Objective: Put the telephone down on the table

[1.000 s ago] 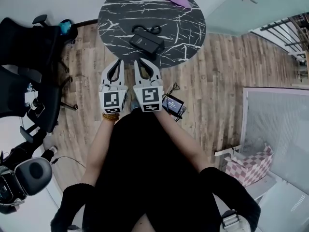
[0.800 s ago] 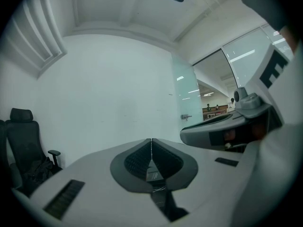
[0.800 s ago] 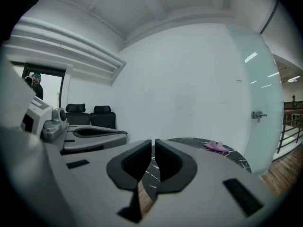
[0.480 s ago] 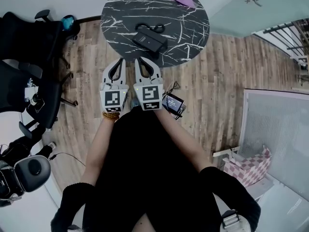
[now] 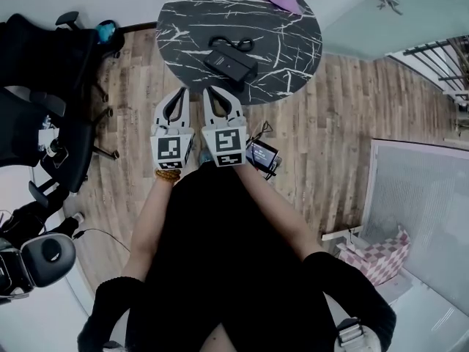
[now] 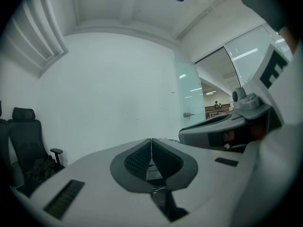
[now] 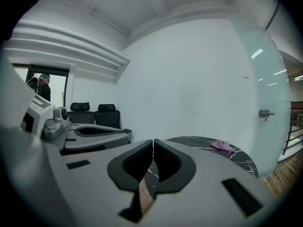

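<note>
Little has moved: both grippers keep their place, and the table drifts slightly rightward in the head view.
- Left gripper [image 5: 179, 92]: jaws together, empty.
- Right gripper [image 5: 213, 91]: jaws together, empty.
- Telephone [image 5: 231, 62]: just ahead of my right tips, already lying on the table [image 5: 286, 42].

Likely rigid, smooth, fairly light; I would grip across its narrow sides, clear of the cord [image 5: 236, 45].

Wood floor [image 5: 344, 123], black chairs [image 5: 44, 64], possibly glass partition [image 7: 270, 103].

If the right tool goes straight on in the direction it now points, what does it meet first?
The right tool would probably meet the marble table's near edge, perhaps the black telephone on it; depth is unclear.
</note>
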The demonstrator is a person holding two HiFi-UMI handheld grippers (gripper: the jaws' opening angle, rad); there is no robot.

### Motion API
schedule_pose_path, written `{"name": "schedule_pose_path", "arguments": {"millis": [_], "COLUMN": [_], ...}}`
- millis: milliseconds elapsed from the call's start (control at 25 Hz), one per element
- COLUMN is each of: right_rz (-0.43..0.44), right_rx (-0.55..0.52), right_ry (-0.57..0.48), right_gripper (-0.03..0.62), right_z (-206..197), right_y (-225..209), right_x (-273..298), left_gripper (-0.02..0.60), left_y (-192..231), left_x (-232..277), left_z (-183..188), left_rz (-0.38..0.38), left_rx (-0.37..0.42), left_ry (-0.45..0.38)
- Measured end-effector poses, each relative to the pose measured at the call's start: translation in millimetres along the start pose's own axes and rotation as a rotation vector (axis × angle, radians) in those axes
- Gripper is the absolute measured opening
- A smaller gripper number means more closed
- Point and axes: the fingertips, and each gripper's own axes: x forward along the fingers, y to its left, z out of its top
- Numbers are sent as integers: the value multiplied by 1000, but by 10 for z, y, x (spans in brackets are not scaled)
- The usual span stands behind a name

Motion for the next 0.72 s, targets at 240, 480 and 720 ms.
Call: {"name": "schedule_pose_path", "arguments": {"millis": [240,480,720], "right_rz": [33,81,137], "right_rx": [1,-7,-24], "right_ry": [12,18,35], "right_gripper": [35,35,35], "right_z": [-9,-13,13], "right_y": [11,5,-88], "right_x": [142,320,581], "left_gripper": [17,17,17], "left_y": [116,231,366], "left_x": [71,208,445], "left_z": [-22,-56,-113], "left_rz": [26,55,90], "left_rx": [0,-1,-18], "left_ry": [8,14,36]}}
